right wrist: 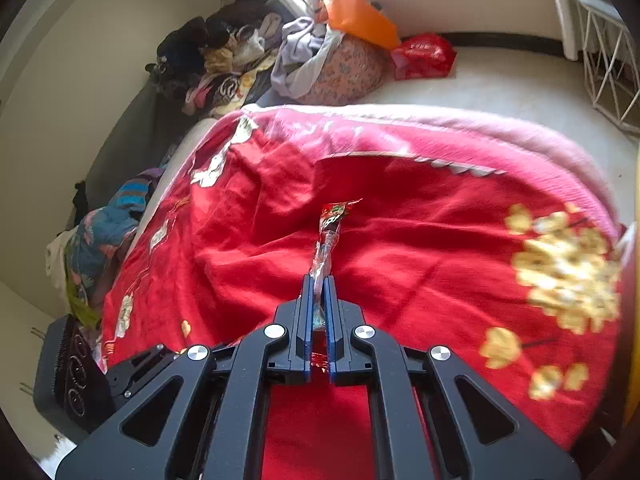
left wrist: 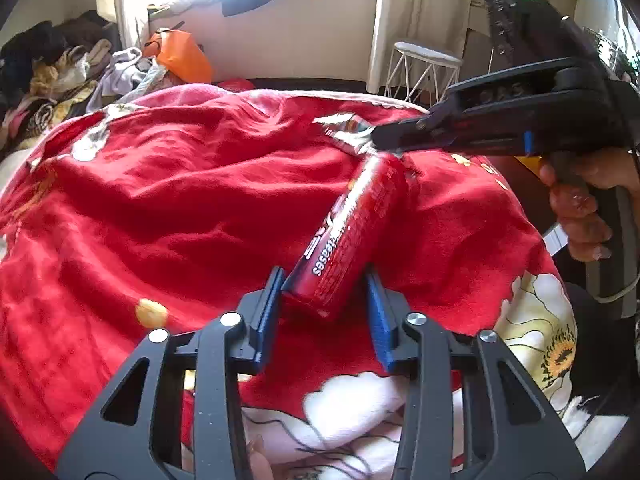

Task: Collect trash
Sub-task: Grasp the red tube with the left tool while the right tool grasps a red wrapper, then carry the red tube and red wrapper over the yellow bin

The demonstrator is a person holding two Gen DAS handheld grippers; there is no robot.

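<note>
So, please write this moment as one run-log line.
left gripper: around red packet, contact unclear | right gripper: shut on wrapper | surface: red blanket

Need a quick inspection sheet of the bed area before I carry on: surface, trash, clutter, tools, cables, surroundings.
Surface: red floral blanket, rumpled, covering the bed.
Job's things: red snack bag lying on the blanket; its crinkled end sticks out past the right tool.
Clutter: clothes pile, orange bag and red bag at the far side.
Grippers: left tool straddles the bag's near end, contact unclear; right tool shut on the far end.
Cables: one hanging below the right tool's handle.
Surroundings: white wire stool, curtain, bright window.
</note>
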